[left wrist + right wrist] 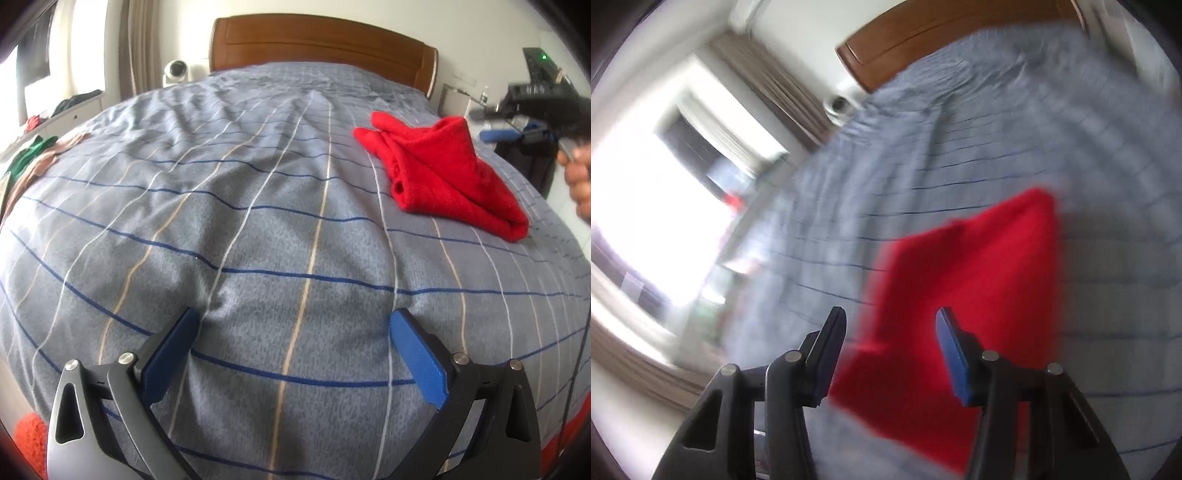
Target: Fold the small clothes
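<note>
In the left wrist view, the left gripper [295, 325] fills the bottom of the frame with its blue fingers spread wide and nothing between them, over the grey checked bedspread [229, 229]. The folded red garment [447, 170] lies on the bedspread at centre right, with the right gripper [509, 134] near it at the right edge, its jaw state unclear there. The blurred right wrist view shows that gripper's fingers parted and empty, the red garment in lower centre, a wooden headboard [923, 33] at the top.
</note>
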Motion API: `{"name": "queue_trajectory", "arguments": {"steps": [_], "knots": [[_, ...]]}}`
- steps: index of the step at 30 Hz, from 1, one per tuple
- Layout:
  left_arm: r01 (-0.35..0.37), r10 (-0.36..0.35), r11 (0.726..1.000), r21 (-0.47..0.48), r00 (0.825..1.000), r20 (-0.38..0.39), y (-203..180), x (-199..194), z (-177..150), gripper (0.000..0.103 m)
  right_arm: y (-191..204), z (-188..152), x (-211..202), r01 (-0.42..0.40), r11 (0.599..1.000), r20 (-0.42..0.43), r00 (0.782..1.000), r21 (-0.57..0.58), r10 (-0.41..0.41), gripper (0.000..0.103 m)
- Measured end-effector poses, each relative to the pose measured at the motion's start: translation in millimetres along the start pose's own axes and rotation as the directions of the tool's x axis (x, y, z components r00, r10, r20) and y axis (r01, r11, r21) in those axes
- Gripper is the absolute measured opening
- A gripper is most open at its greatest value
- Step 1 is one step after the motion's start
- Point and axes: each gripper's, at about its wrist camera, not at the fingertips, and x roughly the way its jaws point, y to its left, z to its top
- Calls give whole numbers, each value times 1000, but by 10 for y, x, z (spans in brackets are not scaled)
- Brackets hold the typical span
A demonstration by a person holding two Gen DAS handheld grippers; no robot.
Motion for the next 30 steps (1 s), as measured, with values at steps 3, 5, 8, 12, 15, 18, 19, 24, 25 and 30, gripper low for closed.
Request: {"name": "queue_trajectory", "arguments": {"steps": [3,5,8,12,15,18,19,24,25,30], "knots": [[-5,5,1000,8,1000,3,-12,-6,-15,103,195,-207,255,-28,997,-57,998,-78,23,39],[-5,5,1000,11,1000,5,-18,-18,-29,103,448,-345,482,-43,986,-59,998,-164,34,39],[-6,6,1000,18,1000,5,-31,-31,-50,103,776,-668,890,3,959,-119,992,-284,-38,40],[-6,6,1000,19,1000,3,-31,-37,-61,103,823,-746,740,32,945,-82,995,-327,-63,40],[-7,7,1000,10,1000,1,-35,-35,-51,103,678,-579,272,-17,962,-26,1000,-274,10,40],[-7,7,1000,8,1000,0,-33,-32,-45,103,389,-514,-173,-3,980,45,999,-200,12,41],[-8,8,1000,8,1000,0,-33,-30,-45,103,272,-527,-248,1,986,49,999,-169,8,41],[-20,20,1000,21,1000,7,-53,-25,-61,103,-109,-866,90,33,997,-108,993,-68,-40,41],[-20,20,1000,22,1000,7,-48,-30,-66,103,-172,-990,155,48,997,-134,989,-56,-55,41],[-24,24,999,24,1000,5,-44,-43,-81,103,-90,-1307,-175,15,998,-15,1000,-54,-16,43]]}}
